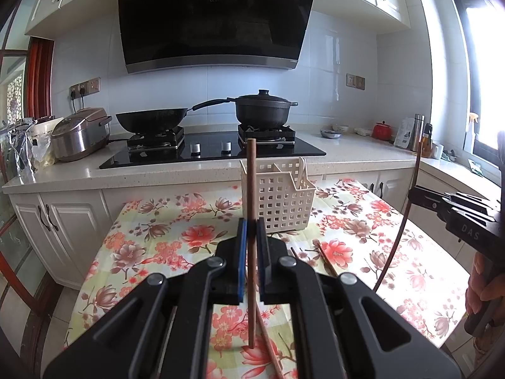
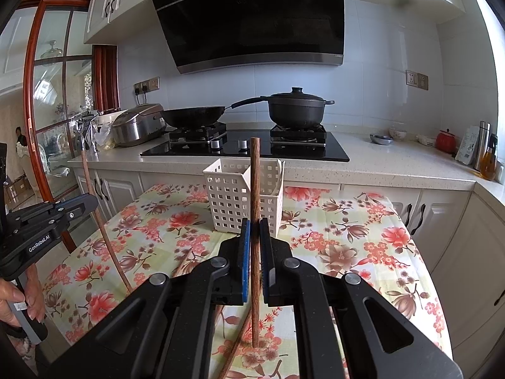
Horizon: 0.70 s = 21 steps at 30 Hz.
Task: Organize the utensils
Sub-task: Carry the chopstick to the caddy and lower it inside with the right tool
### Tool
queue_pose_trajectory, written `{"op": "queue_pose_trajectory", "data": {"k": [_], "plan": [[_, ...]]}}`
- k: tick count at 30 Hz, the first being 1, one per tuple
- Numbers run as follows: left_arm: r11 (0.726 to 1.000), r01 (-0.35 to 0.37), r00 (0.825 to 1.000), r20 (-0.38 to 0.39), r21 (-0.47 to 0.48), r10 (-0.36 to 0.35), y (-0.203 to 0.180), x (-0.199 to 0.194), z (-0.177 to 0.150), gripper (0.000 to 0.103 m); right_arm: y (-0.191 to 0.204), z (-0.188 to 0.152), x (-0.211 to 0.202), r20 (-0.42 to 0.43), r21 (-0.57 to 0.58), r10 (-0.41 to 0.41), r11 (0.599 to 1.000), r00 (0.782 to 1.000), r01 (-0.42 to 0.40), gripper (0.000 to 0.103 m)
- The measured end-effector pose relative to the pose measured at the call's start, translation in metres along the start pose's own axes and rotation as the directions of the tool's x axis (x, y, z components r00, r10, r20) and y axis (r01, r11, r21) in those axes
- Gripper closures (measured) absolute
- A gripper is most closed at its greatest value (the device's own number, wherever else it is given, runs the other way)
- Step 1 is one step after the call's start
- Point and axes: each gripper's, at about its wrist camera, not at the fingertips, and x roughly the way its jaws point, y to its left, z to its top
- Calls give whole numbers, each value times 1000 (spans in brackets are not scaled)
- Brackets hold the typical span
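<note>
each tool held one wooden chopstick upright, its lower tip resting on the flowered tablecloth [image 1: 176,227], probably to square the stick in the grip before it went into the basket. the left tool [image 1: 251,230] was clenched on the left chopstick [image 1: 251,189], and the right tool [image 2: 255,233] was clenched on the right chopstick [image 2: 255,189] in the same way. the white perforated utensil basket [image 1: 284,202] stood on the worktop just beyond both tips, with a pale utensil, maybe a spoon, already in one of its compartments. more chopsticks [image 1: 328,263] lay loose on the cloth near the left tool, so sorting looked unfinished. behind the worktop were a black wok [image 1: 148,120] and a lidded pot [image 1: 262,110] on the hob.
</note>
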Motion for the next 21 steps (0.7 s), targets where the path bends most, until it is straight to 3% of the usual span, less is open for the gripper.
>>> {"op": "queue_pose_trajectory", "data": {"k": [11,21], "plan": [[1000,6,1000,12,19,-6,-2,4,8,97,7,12,12,12,-33,-1,999,1000,1,96],[1000,12,999,41,24,-13,3,29,42,97,-1,46,49,35,-28,16,999,999,-15,96]]}}
